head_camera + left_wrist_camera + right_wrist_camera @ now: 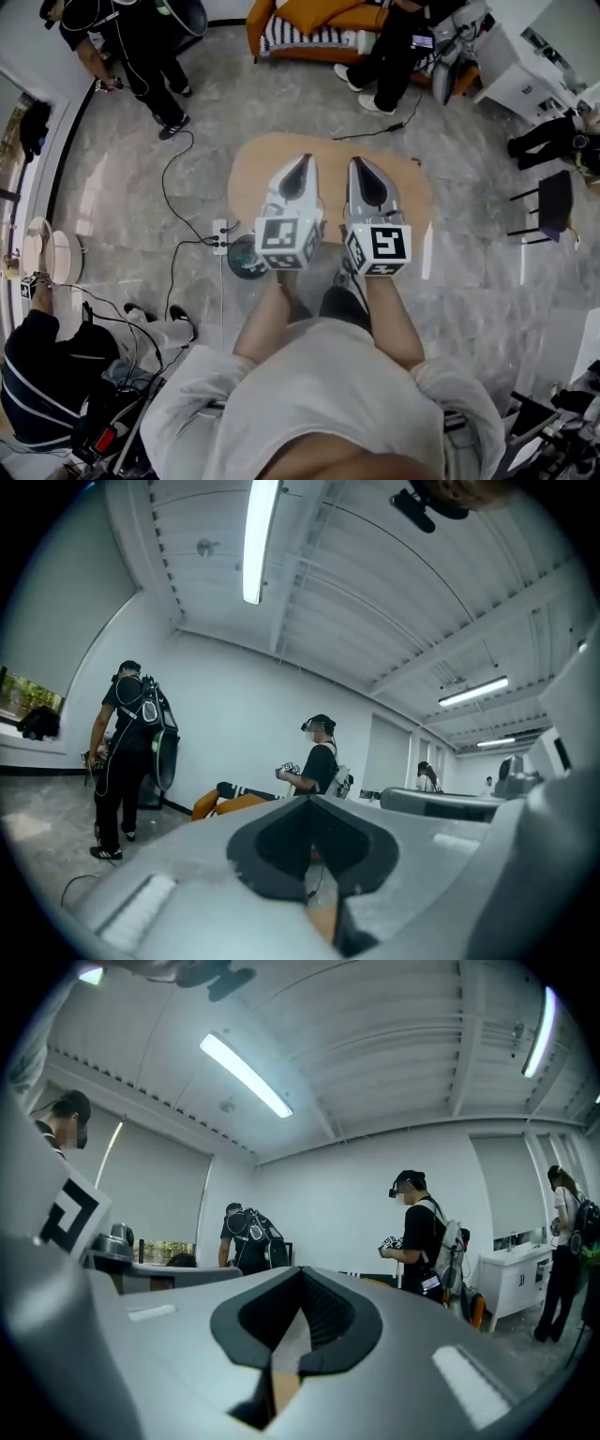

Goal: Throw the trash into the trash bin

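No trash shows anywhere: the table [417,192] looks bare where it can be seen, and nothing sits between the jaws of either tool. The likely trash bin [242,259] is the round dark container on the floor just beside the table's near left edge, half covered by the left tool's marker cube. The left tool [305,159] and right tool [361,161] are held side by side over the table, both pointing level across the room, both closed on nothing with their tips meeting. Their own views, left tool [311,799] and right tool [302,1269], take in only walls, ceiling lights and standing people. The main risk is reaching down blind: the bin stands low near the person's feet, close to a power strip [220,236] and a cable [172,178], so a tool could knock the bin or snag the cable. What the bin holds cannot be made out, and the table beneath the tools is hidden.
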A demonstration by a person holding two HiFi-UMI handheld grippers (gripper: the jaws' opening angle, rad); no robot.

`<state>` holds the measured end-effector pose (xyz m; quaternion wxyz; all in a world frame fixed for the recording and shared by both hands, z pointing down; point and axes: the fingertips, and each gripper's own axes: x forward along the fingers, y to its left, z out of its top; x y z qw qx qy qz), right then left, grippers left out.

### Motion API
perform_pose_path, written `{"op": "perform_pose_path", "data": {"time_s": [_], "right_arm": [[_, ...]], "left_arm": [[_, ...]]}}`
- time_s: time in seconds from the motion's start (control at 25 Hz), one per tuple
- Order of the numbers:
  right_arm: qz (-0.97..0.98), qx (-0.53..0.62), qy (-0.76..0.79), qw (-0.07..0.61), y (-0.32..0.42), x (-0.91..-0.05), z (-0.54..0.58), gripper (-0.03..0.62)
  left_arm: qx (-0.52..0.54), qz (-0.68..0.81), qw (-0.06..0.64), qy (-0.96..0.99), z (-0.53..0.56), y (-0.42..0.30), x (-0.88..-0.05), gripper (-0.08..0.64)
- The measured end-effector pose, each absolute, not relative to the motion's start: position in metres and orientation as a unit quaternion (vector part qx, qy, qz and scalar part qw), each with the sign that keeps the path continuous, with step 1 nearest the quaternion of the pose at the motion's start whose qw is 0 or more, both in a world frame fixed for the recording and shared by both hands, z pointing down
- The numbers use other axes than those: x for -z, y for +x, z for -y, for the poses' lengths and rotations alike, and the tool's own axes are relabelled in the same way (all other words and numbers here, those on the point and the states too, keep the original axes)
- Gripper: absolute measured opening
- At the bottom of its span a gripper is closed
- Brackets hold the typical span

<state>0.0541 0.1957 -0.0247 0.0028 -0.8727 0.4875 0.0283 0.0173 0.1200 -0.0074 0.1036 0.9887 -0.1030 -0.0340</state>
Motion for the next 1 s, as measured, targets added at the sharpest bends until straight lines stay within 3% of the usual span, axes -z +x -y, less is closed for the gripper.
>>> {"op": "perform_pose_path", "data": {"time_s": [0.64, 1.0], "right_arm": [[-0.447, -0.059, -0.892, -0.011, 0.122, 0.073, -0.313, 0.007], [-0.435, -0.075, -0.897, -0.005, 0.122, 0.079, -0.339, 0.008]], "left_arm": [[0.052, 0.005, 0.084, 0.995, -0.26, 0.094, 0.06, 0.018], [0.064, -0.01, 0.068, 0.996, -0.291, 0.098, 0.064, 0.018]]}}
